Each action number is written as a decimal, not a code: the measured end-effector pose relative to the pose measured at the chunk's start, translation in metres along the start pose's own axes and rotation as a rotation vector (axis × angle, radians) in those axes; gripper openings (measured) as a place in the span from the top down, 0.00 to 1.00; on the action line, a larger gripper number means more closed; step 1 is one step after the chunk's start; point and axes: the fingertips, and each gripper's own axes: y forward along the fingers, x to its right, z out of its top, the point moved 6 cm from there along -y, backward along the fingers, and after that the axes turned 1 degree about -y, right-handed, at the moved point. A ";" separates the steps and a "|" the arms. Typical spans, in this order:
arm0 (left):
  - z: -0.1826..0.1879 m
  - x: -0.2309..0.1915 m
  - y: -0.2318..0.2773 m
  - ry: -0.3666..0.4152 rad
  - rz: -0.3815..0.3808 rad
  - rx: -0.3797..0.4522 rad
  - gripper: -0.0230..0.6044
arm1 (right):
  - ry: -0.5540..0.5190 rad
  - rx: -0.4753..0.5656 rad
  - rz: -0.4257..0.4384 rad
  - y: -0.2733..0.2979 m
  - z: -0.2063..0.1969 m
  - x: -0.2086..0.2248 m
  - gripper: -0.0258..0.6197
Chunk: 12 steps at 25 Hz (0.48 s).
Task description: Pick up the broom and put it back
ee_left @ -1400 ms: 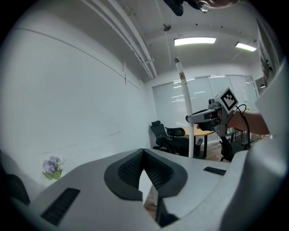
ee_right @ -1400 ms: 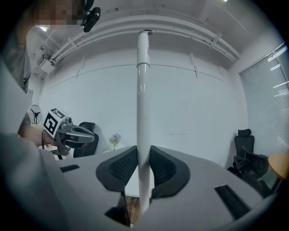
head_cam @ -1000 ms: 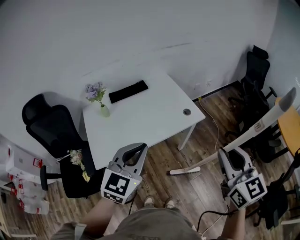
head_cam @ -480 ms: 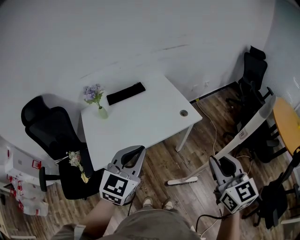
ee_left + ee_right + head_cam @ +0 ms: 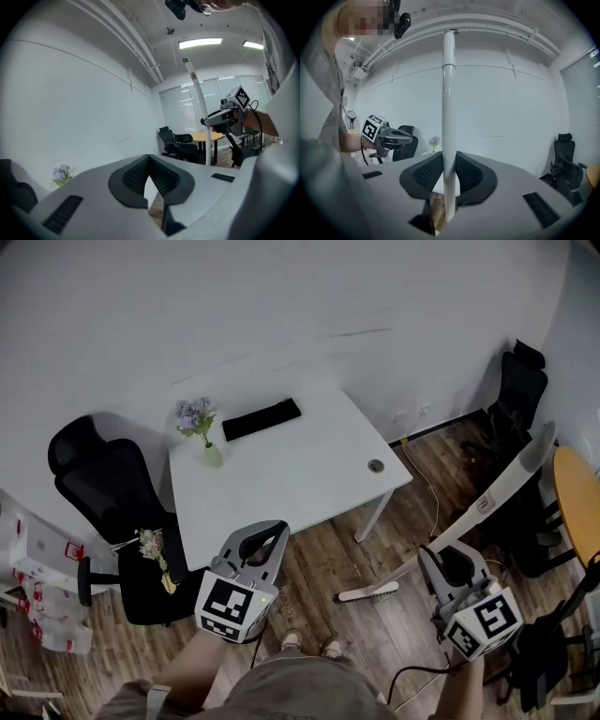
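Dim, fisheye-warped frames; ceiling striplights (image 5: 200, 42)

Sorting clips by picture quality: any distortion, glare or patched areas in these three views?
Head view: strong fisheye bends the room around the desk, and the light is soft and even. Left gripper view: a round black border, and the ceiling lamp is blown out white. Right gripper view: a mosaic patch at upper left, while the broom handle is sharp.

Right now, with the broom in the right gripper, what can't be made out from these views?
- Broom bottom end: right gripper view, hidden behind the right gripper's own body.
- Flat black item on the white desk: head view, too small to identify.
- Orange table: head view, cut off by the right edge.
- Small bundle by the black chair: head view, too small to identify.
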 end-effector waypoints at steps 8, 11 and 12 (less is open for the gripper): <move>-0.026 -0.014 -0.001 -0.024 0.078 -0.075 0.94 | -0.029 -0.073 0.150 0.056 -0.020 -0.002 0.80; -0.045 -0.019 -0.004 -0.048 0.109 -0.123 0.94 | -0.017 -0.111 0.218 0.082 -0.037 -0.010 0.80; -0.052 -0.020 -0.006 -0.055 0.117 -0.140 0.94 | -0.011 -0.125 0.239 0.091 -0.044 -0.013 0.80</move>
